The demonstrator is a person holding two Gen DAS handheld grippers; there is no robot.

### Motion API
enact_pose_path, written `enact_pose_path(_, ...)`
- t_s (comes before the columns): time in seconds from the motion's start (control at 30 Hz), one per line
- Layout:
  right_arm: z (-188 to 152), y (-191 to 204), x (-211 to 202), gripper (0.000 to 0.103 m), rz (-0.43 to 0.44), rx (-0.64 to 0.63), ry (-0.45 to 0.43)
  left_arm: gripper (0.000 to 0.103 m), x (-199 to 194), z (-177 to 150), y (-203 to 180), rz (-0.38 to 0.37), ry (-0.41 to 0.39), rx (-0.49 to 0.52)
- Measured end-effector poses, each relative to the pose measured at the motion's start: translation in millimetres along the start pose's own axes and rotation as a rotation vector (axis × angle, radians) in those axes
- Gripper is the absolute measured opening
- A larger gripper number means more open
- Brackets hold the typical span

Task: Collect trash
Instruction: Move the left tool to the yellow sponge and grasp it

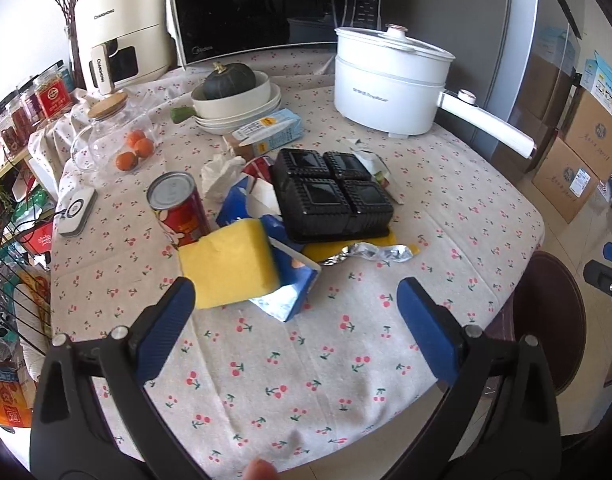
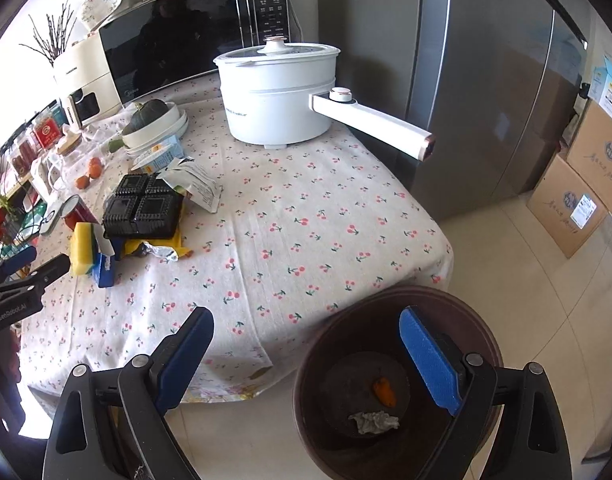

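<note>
Trash lies in a pile on the cherry-print tablecloth [image 1: 306,360]: a yellow sponge [image 1: 226,268], a torn blue carton [image 1: 294,284], a black plastic tray [image 1: 331,192], crumpled foil [image 1: 369,252], a white tissue [image 1: 220,172] and a red can [image 1: 178,208]. My left gripper [image 1: 296,300] is open just in front of the sponge and the blue carton. My right gripper [image 2: 306,328] is open over the table's front edge, above a brown bin [image 2: 393,384]. In the bin lie a crumpled grey wad [image 2: 373,422] and an orange scrap [image 2: 385,392].
At the back stand a white electric pot [image 1: 389,84] with a long handle, a microwave [image 1: 258,4], a cream appliance [image 1: 118,40], stacked dishes holding a squash [image 1: 234,100] and a glass jar with oranges [image 1: 118,140]. Cardboard boxes [image 2: 585,184] sit on the floor right.
</note>
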State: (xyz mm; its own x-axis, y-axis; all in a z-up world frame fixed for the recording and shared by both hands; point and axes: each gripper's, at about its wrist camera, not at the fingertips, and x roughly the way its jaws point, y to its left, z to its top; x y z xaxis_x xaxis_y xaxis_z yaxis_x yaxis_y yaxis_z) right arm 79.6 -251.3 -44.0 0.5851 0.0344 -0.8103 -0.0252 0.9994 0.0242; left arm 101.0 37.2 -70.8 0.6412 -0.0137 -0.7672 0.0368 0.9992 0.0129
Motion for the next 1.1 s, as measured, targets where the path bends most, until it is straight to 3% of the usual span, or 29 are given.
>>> enact_pose_path(0.23, 21, 24, 18, 0.096, 0.017, 0.003, 0.001, 0.101, 42, 9, 39, -0.024, 0.076, -0.154)
enact_pose_path(0.43, 30, 45, 36, 0.096, 0.046, 0.006, 0.031, 0.1, 81, 8, 56, -0.023, 0.141, -0.229)
enact_pose_path(0.67, 30, 66, 49, 0.096, 0.031, -0.059, 0.051, 0.1, 101, 4, 70, -0.108, 0.159, -0.311)
enact_pose_path(0.73, 28, 70, 52, 0.096, 0.019, -0.077, 0.056, 0.091, 99, 4, 72, -0.135, 0.151, -0.331)
enact_pose_path(0.87, 27, 78, 56, 0.096, 0.018, -0.096, 0.062, 0.087, 91, 5, 68, -0.142, 0.147, -0.297)
enact_pose_path(1.1, 27, 105, 64, 0.096, 0.045, -0.117, 0.072, 0.085, 60, 2, 77, -0.058, 0.14, -0.205)
